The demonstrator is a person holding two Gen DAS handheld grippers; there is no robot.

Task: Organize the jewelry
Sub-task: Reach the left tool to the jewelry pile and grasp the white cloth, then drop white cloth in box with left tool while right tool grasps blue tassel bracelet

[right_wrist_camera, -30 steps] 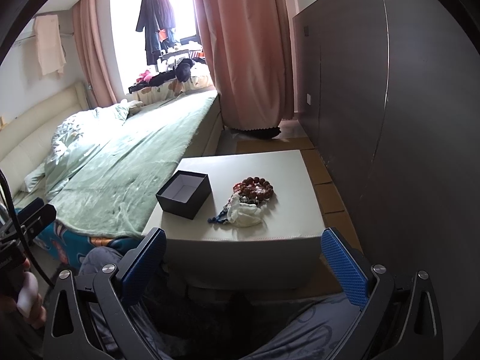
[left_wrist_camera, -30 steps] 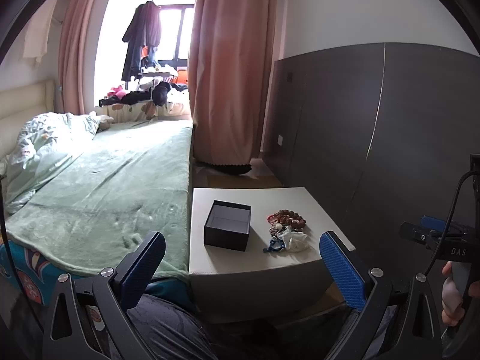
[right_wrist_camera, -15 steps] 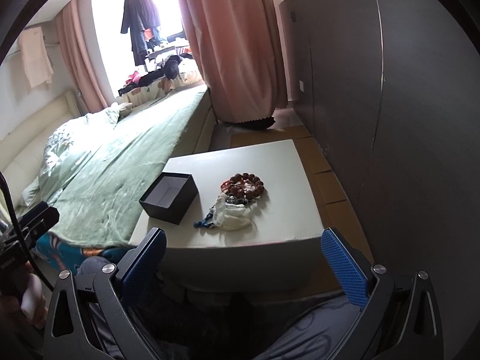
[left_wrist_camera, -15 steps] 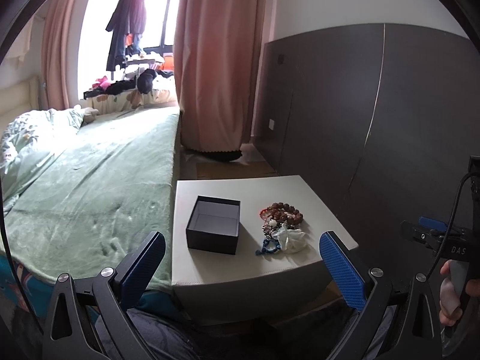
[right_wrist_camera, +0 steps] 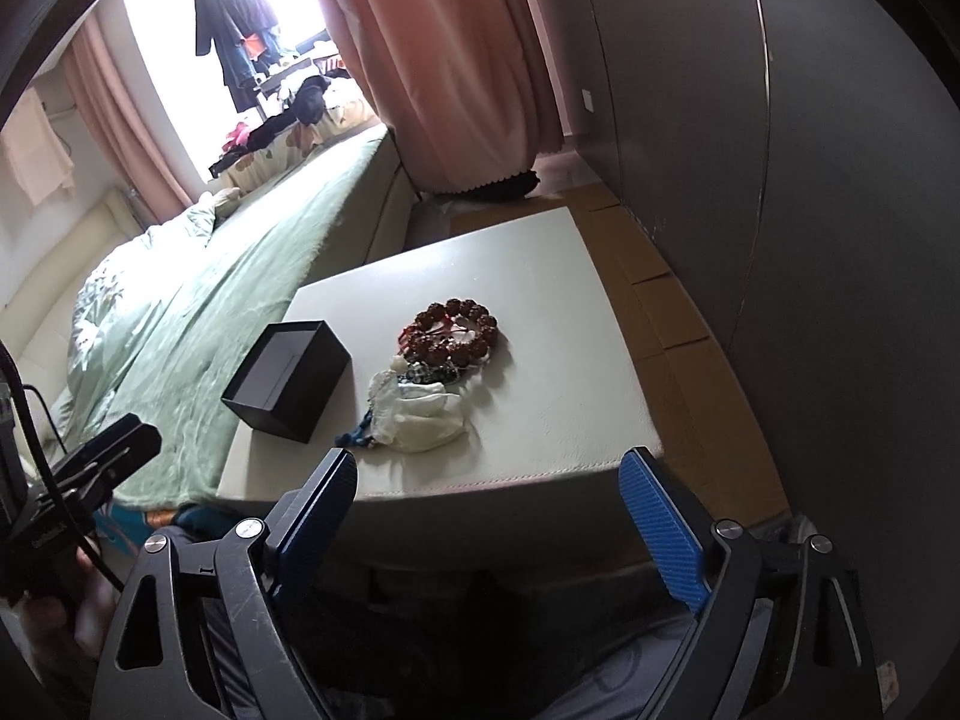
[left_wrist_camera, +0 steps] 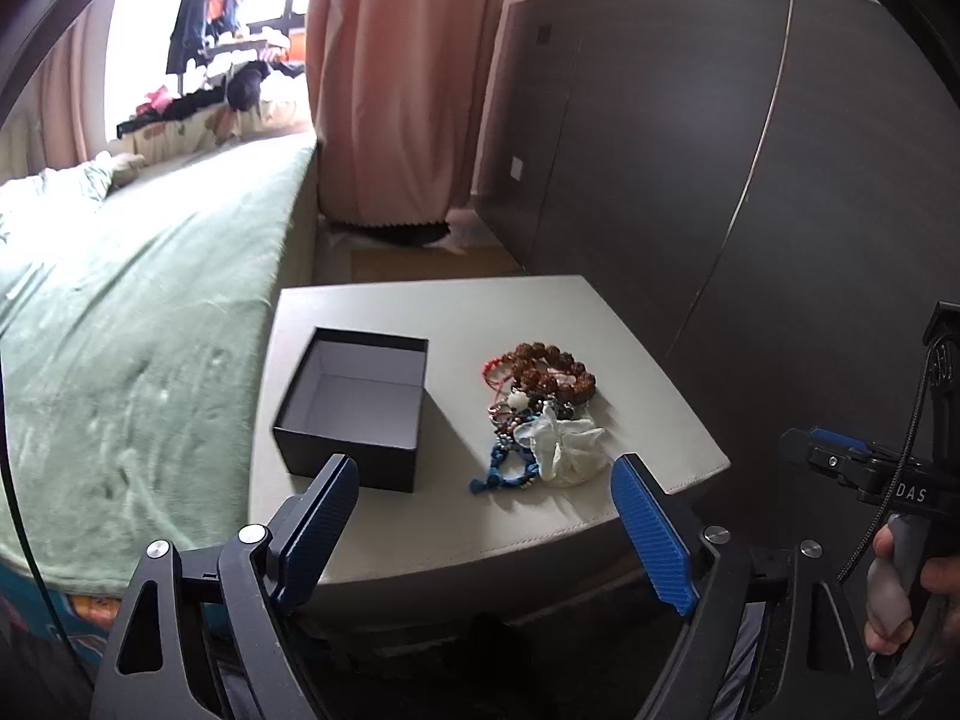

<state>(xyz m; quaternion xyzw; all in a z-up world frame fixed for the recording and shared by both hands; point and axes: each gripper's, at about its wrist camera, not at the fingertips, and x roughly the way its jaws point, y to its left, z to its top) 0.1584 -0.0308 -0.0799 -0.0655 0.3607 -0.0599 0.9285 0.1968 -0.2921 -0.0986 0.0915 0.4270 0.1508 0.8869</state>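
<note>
Hovering empty, left tongs and right tongs gape; jewelry beside box

Home bedroom, green-covered bed, pink curtains, hanging clothes

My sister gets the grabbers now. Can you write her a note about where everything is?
Left gripper: open, empty, short of the table.
Right gripper: open, empty, also short of it.
Black box: open, empty, on the table's bed side.
Jewelry pile: brown bead bracelet, white pouch, blue cord, beside the box.
Done: nothing boxed yet.
Left: move every piece into the box.
</note>
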